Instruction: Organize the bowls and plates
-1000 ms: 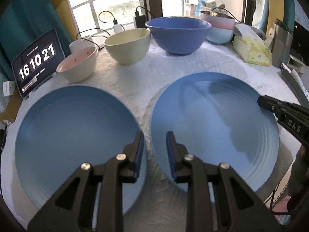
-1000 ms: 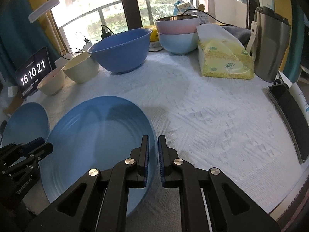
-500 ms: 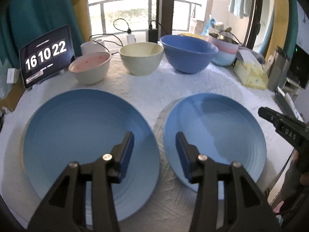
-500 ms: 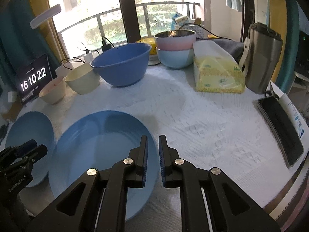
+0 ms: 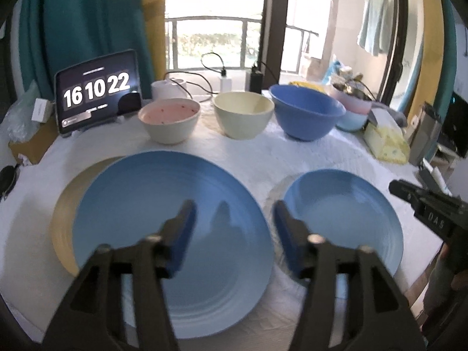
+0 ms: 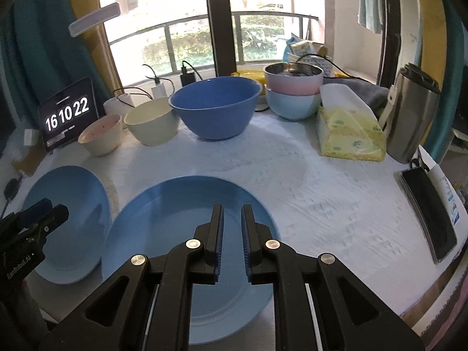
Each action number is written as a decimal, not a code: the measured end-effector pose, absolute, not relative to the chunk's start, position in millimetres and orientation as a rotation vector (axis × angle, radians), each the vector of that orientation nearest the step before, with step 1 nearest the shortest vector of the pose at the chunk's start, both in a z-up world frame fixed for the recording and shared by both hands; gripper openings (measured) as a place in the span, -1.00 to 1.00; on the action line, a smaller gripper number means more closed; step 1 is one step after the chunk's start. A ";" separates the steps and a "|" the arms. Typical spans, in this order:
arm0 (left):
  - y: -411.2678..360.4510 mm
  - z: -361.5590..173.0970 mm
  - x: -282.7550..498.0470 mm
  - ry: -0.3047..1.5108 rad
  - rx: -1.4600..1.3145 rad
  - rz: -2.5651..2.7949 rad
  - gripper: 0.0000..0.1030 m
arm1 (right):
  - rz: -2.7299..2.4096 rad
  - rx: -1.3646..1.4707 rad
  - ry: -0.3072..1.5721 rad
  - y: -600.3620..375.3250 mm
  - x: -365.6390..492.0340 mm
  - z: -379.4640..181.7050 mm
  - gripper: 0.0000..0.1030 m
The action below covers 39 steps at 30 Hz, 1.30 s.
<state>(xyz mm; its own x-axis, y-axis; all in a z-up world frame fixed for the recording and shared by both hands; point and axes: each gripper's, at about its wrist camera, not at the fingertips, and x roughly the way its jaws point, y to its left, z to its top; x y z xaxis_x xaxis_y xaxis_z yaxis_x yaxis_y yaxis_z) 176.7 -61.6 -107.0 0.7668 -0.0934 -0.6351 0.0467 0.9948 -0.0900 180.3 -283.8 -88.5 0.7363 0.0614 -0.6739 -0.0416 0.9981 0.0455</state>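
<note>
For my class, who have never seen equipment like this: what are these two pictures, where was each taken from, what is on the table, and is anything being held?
A person holds a hand tool with a two-finger claw in each hand. Each tool carries a wide-angle camera looking along its fingers, so each picture shows its own black claw at the bottom.

One picture looks from the left claw, whose jaws are opening with nothing between them. The other looks from the right claw, nearly shut and also empty.

On the white tablecloth lie two blue plates: a left plate on a tan mat, and a right plate. Behind stand a pink-lined bowl, a cream bowl and a big blue bowl. A tablet shows a clock.
</note>
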 end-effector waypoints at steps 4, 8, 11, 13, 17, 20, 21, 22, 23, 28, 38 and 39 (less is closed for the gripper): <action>-46.7 -103.3 170.4 0.636 -0.124 -0.029 0.39 | 0.072 0.016 0.737 -275.3 179.3 -85.7 -0.74; -44.4 -103.5 170.7 0.663 -0.056 0.002 0.40 | 0.087 0.004 0.734 -267.2 179.9 -83.0 -0.72; -43.6 -103.3 166.8 0.664 0.029 0.023 0.40 | 0.100 -0.004 0.732 -261.2 180.9 -81.7 -0.60; -35.0 -100.1 162.5 0.643 0.000 0.031 0.40 | 0.111 -0.007 0.730 -257.1 181.9 -80.6 -0.50; -19.0 -94.8 158.9 0.627 -0.040 0.058 0.40 | 0.134 -0.020 0.728 -247.6 184.3 -78.9 -0.49; -8.7 -94.7 158.6 0.630 -0.063 0.079 0.40 | 0.152 -0.031 0.729 -240.1 187.1 -78.0 -0.49; -6.3 -94.8 158.3 0.630 -0.069 0.083 0.40 | 0.157 -0.035 0.729 -238.0 188.1 -77.9 -0.49; -2.8 -95.2 157.9 0.631 -0.075 0.090 0.40 | 0.162 -0.037 0.730 -235.2 188.6 -77.8 -0.49; 0.8 -95.5 157.8 0.632 -0.079 0.093 0.40 | 0.169 -0.041 0.730 -231.8 189.7 -77.9 -0.49; 15.4 -97.5 156.9 0.630 -0.100 0.116 0.40 | 0.197 -0.057 0.738 -216.6 195.2 -79.0 -0.48; 38.4 -105.6 158.9 0.647 -0.133 0.134 0.38 | 0.266 -0.084 0.763 -181.9 207.4 -85.5 -0.48; 40.2 -107.1 159.0 0.651 -0.137 0.135 0.38 | 0.273 -0.087 0.766 -178.5 208.6 -86.3 -0.49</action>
